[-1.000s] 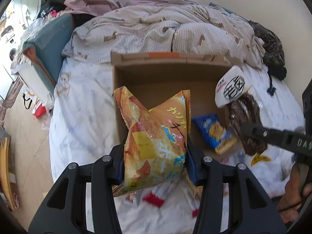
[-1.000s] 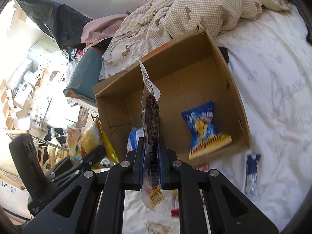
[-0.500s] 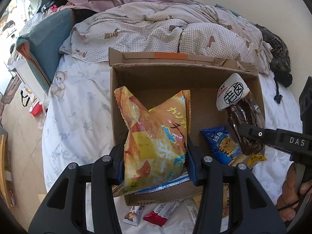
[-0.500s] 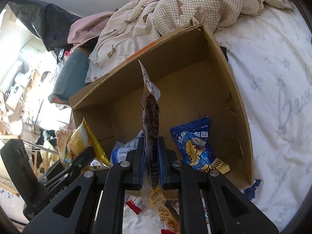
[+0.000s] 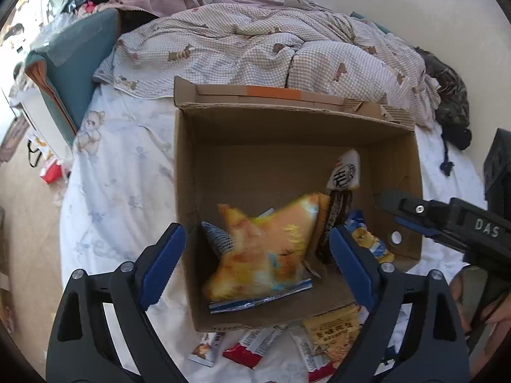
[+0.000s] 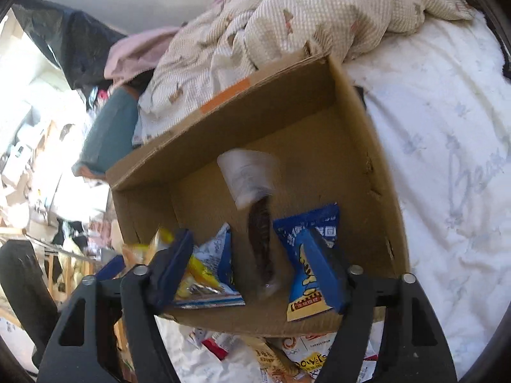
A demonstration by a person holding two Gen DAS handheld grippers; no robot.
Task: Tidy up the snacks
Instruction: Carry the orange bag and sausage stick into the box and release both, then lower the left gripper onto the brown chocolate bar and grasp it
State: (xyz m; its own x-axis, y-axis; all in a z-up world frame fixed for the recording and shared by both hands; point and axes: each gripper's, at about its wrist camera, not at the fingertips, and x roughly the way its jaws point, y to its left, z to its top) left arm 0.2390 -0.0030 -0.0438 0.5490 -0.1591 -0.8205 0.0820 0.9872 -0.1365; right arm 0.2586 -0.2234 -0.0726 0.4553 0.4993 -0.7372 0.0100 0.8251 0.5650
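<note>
Now both grippers hang over the open brown cardboard box [image 5: 223, 172] on the bed's white printed sheet [image 5: 121, 185]. The left gripper [image 5: 257, 261] has its jaws spreading, and the orange-yellow crinkly chip bag [image 5: 265, 255] lies loose between them on the box floor, lower centre of the left view. The right gripper [image 6: 252, 268] is opening too; the dark brown snack packet with a white top [image 6: 260, 245] sits free between its jaws, beside a blue snack pouch [image 6: 306, 255]. More wrapped snacks [image 5: 329, 332] lie on the sheet below the box.

R gripper [image 6: 252, 274] jaws opening over cardboard box [image 6: 377, 172]; dark snack pack [image 6: 260, 239] loose btwn them, blurred.
</note>
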